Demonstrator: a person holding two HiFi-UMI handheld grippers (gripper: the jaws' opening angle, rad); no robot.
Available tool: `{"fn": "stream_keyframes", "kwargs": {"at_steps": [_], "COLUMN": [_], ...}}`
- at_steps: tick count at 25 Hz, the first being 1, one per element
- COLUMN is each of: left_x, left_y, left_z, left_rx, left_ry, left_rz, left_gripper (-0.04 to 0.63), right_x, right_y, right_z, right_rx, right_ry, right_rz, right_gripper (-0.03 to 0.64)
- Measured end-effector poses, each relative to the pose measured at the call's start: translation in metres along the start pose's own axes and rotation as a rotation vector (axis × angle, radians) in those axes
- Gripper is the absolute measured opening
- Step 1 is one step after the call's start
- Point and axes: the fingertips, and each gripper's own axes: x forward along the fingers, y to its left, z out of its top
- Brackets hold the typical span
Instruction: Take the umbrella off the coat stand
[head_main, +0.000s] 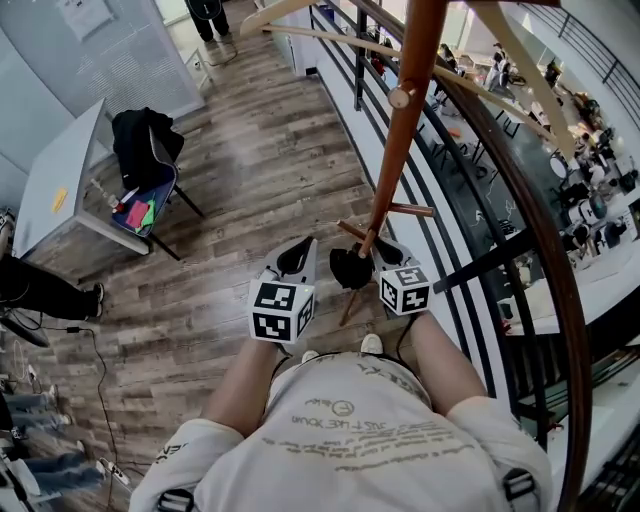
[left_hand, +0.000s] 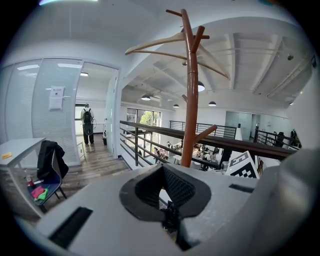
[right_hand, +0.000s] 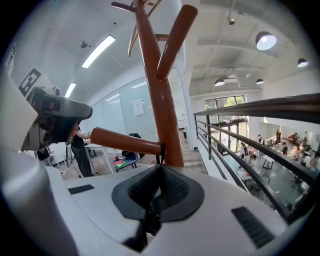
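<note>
- One brown coat stand (head_main: 402, 110) rises beside a railing (head_main: 546, 270) above a wood floor (head_main: 260, 150), with the person's two arms reaching toward its lower pegs.
- Umbrella (head_main: 352, 268): black and folded, it hangs against the pole at the height of the lower pegs, between the two tools in the head view.
- Right tool (right_hand: 160, 169): the jaws are closed on a thin black strap (right_hand: 159, 154). The strap runs up and loops over a lower peg (right_hand: 125, 141), close to where the peg joins the pole.
- Left tool (left_hand: 162, 168): the jaw tips are drawn together with nothing held between them. The pole stands beyond the tips, apart from them.
- Background, head view: a chair (head_main: 152, 192) draped with a dark garment stands just beside a white surface (head_main: 70, 150), well apart from the stand.
</note>
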Motion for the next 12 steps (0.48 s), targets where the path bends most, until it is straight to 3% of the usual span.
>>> {"fn": "stream_keyframes", "kwargs": {"at_steps": [12], "left_x": [0.001], "left_y": [0.006], "left_z": [-0.007], "left_rx": [-0.004], "left_ry": [-0.017], "left_rz": [-0.058], "left_gripper": [0.005], "right_x": [-0.018], "right_y": [0.025], "right_z": [0.003], "right_rx": [-0.029], "right_ry": [-0.023], "right_rz": [0.005], "right_gripper": [0.003]}}
